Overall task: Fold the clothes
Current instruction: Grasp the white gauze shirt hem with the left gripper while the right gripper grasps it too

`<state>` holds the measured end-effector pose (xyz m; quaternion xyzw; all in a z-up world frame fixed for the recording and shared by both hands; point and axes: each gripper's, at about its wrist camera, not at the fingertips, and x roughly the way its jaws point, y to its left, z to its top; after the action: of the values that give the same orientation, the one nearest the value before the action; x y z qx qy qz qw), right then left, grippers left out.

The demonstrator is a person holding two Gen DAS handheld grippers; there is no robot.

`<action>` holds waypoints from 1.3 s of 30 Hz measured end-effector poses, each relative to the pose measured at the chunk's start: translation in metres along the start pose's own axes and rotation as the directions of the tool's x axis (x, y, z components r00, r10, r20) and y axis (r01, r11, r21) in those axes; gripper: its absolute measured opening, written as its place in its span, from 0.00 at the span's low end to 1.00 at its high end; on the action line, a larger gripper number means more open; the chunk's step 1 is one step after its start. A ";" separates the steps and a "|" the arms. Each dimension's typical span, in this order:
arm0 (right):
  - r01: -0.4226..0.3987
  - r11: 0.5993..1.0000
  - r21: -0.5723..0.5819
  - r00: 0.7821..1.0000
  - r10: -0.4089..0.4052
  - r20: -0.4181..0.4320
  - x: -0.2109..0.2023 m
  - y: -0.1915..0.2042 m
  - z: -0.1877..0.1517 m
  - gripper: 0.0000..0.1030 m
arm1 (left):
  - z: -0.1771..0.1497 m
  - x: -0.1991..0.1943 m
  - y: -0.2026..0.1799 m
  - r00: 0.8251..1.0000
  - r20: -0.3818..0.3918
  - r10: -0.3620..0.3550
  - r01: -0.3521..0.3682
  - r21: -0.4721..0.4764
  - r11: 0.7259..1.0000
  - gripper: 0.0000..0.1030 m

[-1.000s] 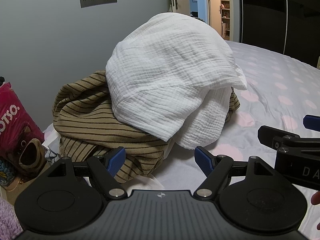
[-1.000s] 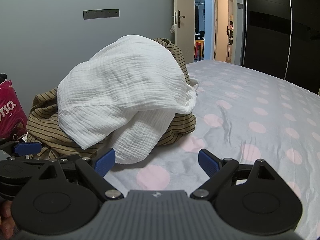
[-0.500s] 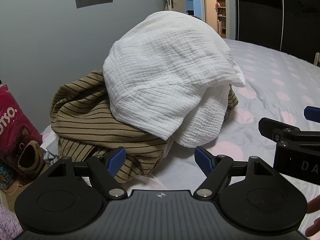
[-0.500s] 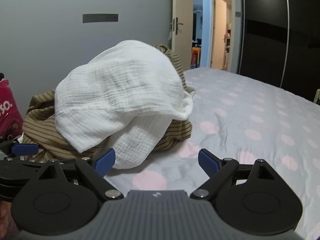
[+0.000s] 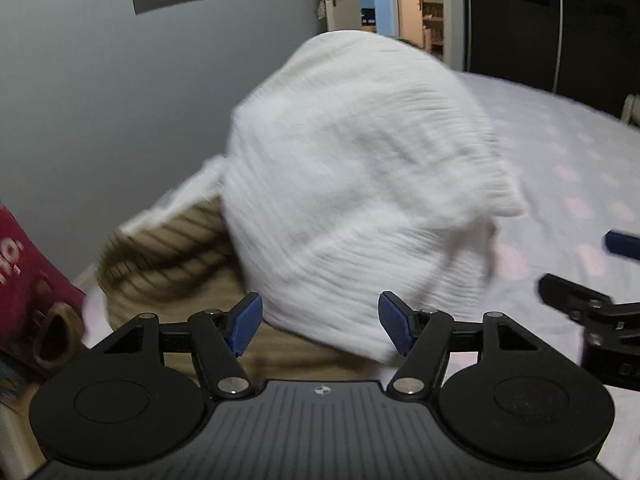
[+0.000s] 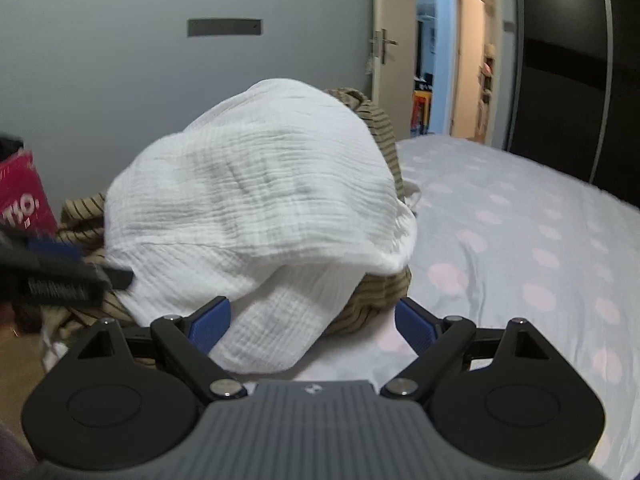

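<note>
A white crinkled garment lies heaped on top of a brown striped garment at the near corner of the bed; both also show in the right wrist view, the white garment over the striped one. My left gripper is open and empty, its blue pads just before the lower edge of the white garment. My right gripper is open and empty, close to the white garment's lower flap. Each gripper shows at the edge of the other's view.
The bed has a pale sheet with pink dots stretching to the right. A red printed bag stands at the left of the pile. A grey wall is behind, an open door and dark wardrobe at the far right.
Both grippers have moved forward, closer to the clothes pile. The left wrist view is now blurred from motion. Both stay open and empty.
</note>
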<state>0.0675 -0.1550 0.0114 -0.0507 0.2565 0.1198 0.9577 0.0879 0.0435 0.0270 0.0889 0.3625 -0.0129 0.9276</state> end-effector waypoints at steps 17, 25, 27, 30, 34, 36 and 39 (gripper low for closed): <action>0.108 0.954 -0.278 0.994 -0.113 -0.002 0.081 0.011 0.023 0.04 | 0.022 0.023 0.020 0.990 0.015 -0.142 0.143 -0.059 0.988 0.06; 0.282 0.936 -0.210 0.959 -0.267 0.097 -0.024 -0.027 0.022 0.02 | 0.024 -0.046 -0.019 0.928 0.154 -0.340 0.337 0.044 0.940 0.05; 0.324 0.927 -0.190 0.945 -0.305 0.120 -0.050 -0.036 0.022 0.02 | 0.022 -0.065 -0.033 0.897 0.173 -0.406 0.396 0.091 0.914 0.05; 0.384 0.907 -0.170 0.921 -0.364 0.139 -0.092 -0.053 0.016 0.02 | 0.018 -0.092 -0.054 0.842 0.195 -0.503 0.478 0.163 0.863 0.05; 0.476 0.867 -0.146 0.879 -0.463 0.113 -0.148 -0.081 -0.008 0.02 | 0.009 -0.119 -0.089 0.737 0.168 -0.655 0.607 0.263 0.750 0.05; 0.519 0.846 -0.124 0.855 -0.512 0.085 -0.172 -0.099 -0.021 0.02 | 0.003 -0.123 -0.112 0.699 0.132 -0.703 0.642 0.317 0.698 0.05; 0.589 0.801 -0.107 0.807 -0.590 0.030 -0.200 -0.125 -0.050 0.02 | -0.008 -0.128 -0.148 0.643 0.066 -0.763 0.687 0.390 0.613 0.05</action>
<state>-0.0926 -0.3240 0.0740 -0.1814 0.2235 -0.1695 0.9426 -0.0249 -0.1055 0.0852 0.0852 0.2515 -0.4598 0.8474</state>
